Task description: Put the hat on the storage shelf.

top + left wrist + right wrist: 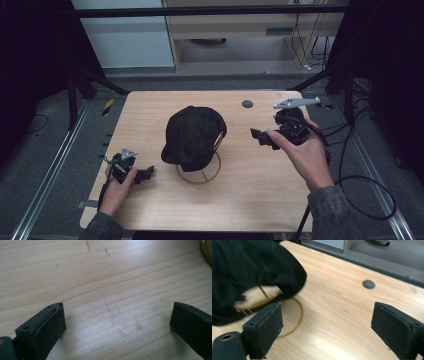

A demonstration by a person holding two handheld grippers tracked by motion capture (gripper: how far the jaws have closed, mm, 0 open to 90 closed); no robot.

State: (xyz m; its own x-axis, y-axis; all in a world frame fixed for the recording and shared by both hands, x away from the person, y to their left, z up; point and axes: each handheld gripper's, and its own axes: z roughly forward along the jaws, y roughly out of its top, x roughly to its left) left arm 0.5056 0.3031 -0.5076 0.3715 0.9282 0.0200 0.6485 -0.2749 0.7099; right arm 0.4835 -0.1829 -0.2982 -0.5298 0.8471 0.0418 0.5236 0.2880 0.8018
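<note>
A black cap (pixel 194 136) sits on a gold wire stand (pixel 199 172) mid-worktop (pixel 250 190). The right gripper (pixel 261 136), just right of the cap, has jaws spread wide, holding nothing. The left gripper (pixel 145 173), front left, is also wide open over bare wood.

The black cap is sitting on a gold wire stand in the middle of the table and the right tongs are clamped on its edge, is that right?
Not quite. The black cap does sit on the gold wire stand in the middle of the table, but the right tongs are open, with nothing between the jaws. The right gripper view shows them beside the cap, apart from it.
</note>
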